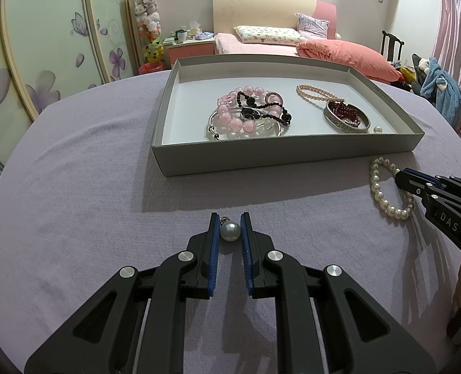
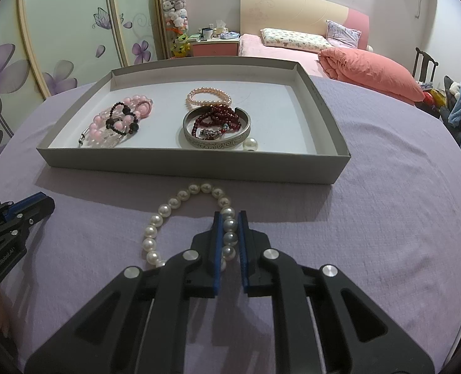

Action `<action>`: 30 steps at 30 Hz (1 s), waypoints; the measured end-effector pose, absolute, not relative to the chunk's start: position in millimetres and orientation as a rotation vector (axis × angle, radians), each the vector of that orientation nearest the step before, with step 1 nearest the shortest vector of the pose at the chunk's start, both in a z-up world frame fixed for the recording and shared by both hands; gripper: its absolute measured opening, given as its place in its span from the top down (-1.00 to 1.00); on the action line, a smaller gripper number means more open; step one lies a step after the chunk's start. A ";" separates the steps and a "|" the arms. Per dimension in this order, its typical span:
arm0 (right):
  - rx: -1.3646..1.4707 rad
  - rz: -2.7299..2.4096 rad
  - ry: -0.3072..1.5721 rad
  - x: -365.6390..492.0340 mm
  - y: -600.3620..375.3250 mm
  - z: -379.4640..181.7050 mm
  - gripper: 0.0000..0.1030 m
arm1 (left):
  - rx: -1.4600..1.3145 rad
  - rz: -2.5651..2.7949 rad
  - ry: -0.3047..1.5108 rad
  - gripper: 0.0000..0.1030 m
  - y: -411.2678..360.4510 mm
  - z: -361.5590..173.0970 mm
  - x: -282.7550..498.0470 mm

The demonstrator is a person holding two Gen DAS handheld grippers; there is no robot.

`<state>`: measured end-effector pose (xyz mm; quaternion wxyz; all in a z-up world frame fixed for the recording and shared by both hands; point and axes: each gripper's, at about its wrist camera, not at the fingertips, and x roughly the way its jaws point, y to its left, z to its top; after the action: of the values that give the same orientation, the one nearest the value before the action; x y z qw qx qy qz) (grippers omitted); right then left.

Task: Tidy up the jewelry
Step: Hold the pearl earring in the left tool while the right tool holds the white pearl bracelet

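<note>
The left gripper (image 1: 230, 229) has its blue-padded jaws closed on a single round grey-white pearl with a small metal cap (image 1: 230, 231), which sits between the pads low over the lilac cloth-covered table (image 1: 74, 187). Straight ahead of it, a little beyond its tips, lies the shallow grey cardboard tray (image 1: 280, 152) with a white floor. In the tray, ahead of this gripper, a heap of pink bead bracelets (image 1: 230, 118) is tangled with a black bead strand (image 1: 277, 113) and a thin silver bangle (image 1: 213, 131).

The right gripper (image 2: 230, 230) is clamped on a loop of large white pearls (image 2: 168, 208); three or four pearls show between its pads, and the rest of the loop curves away ahead and to its left on the cloth. The tray's near wall is just beyond the loop. Inside, ahead and slightly left of this gripper, an engraved silver cuff bangle (image 2: 215, 141) holds a dark red bead string (image 2: 218, 118), with a small peach pearl bracelet (image 2: 208, 96) behind it and a loose white pearl (image 2: 249, 145) just beside the cuff

The two grippers stand apart, side by side, each seen at the edge of the other's view
</note>
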<state>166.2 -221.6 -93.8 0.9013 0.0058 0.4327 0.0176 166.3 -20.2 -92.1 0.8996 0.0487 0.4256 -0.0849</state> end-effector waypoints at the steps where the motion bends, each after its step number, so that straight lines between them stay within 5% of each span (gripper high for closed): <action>1: 0.012 0.037 0.895 166.2 -221.7 -93.8 0.78 | 0.101 -0.176 0.881 0.71 -20.3 -92.1 166.4; 30: 0.023 0.042 0.896 166.1 -221.4 -93.0 0.78 | 0.099 -0.176 0.881 0.70 -20.5 -92.4 165.8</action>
<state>166.1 -221.4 -93.0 0.9011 0.0111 0.4329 0.0201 165.8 -20.5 -92.4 0.8996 0.0479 0.4256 -0.0851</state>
